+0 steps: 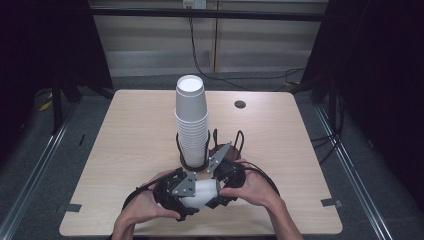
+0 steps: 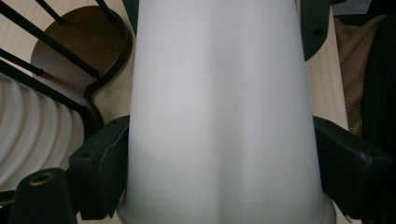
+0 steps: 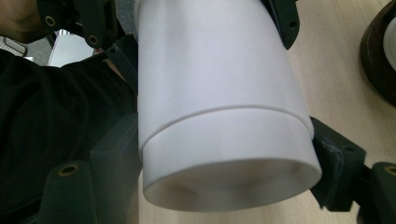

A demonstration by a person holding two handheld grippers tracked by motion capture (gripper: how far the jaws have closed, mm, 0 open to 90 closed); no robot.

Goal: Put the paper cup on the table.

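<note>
Cups (image 3: 219, 88) nested together; stack (image 1: 191, 122) fills holder (image 1: 220, 150).

Black left gripper (image 1: 192, 196) and right gripper (image 1: 212, 192), grey three-cornered plates, black cables.

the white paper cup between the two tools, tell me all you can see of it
The white paper cup is plain, matte and tapered. In the right gripper view it is two nested cups, a seam ringing the wall near the base. It lies level above the table's near edge, the left tool at its rim end, the right tool at its base end.
</note>
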